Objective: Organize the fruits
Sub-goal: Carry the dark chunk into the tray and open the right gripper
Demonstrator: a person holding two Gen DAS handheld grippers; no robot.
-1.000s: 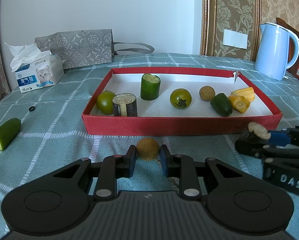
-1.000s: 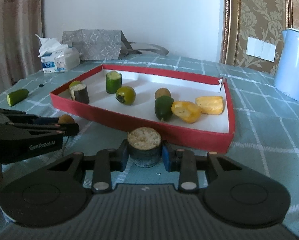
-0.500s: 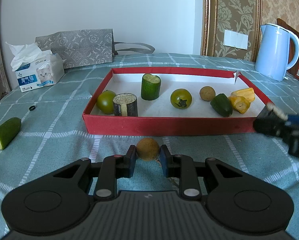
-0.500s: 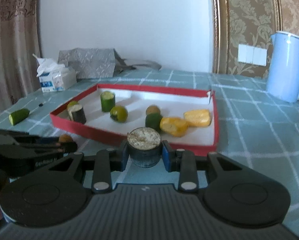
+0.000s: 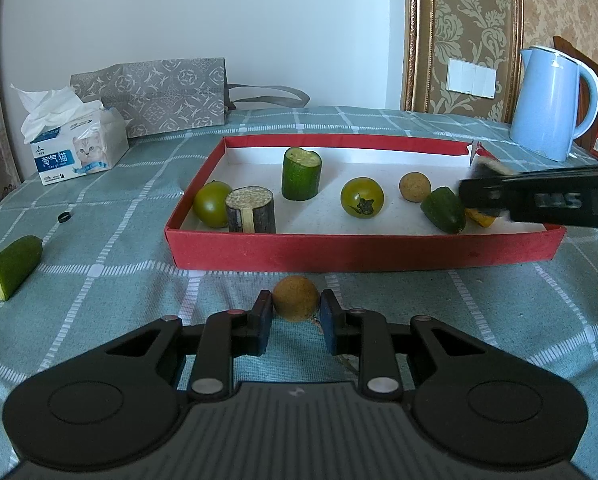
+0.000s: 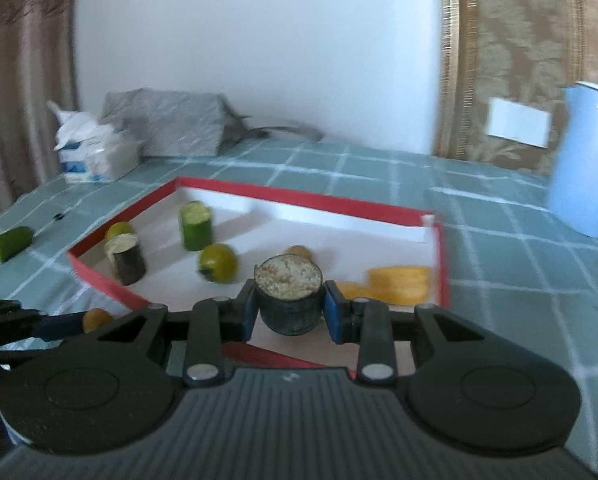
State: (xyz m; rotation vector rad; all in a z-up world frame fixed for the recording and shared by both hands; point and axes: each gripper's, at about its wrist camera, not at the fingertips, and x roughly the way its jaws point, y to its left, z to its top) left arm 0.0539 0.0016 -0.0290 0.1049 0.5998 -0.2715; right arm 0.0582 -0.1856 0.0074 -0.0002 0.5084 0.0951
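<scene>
1. The red tray (image 5: 363, 248) sits on the checked green tablecloth (image 5: 99, 248) and serves as the landmark here.
2. The left gripper (image 5: 295, 312) is just in front of the tray's near wall, its blue pads clamped on a small brown round fruit (image 5: 295, 298) that is outside the tray, low over the cloth.
3. The right gripper (image 6: 290, 307) is over the tray's near right part, its pads closed on a dark cylinder piece with a pale grainy top (image 6: 289, 300), held upright above the white floor of the tray.
4. Inside the tray at its left end, a green tomato (image 5: 211, 209) touches a second dark cylinder piece (image 5: 251, 214).
5. Behind those, toward the tray's far wall, stands an upright cucumber chunk (image 5: 301, 174).
6. Near the tray's middle lies another green tomato (image 5: 362, 202), with a brown round fruit (image 5: 415, 187) to its right.
7. A green pepper-like piece (image 5: 443, 210) and yellow pieces (image 6: 399, 284) lie at the tray's right end.
8. Well left of the tray, on the cloth, lies a cut cucumber end (image 5: 13, 266).
9. A tissue box (image 5: 79, 148) stands beyond the tray's far left corner; a blue kettle (image 5: 551, 102) stands beyond its far right corner.
</scene>
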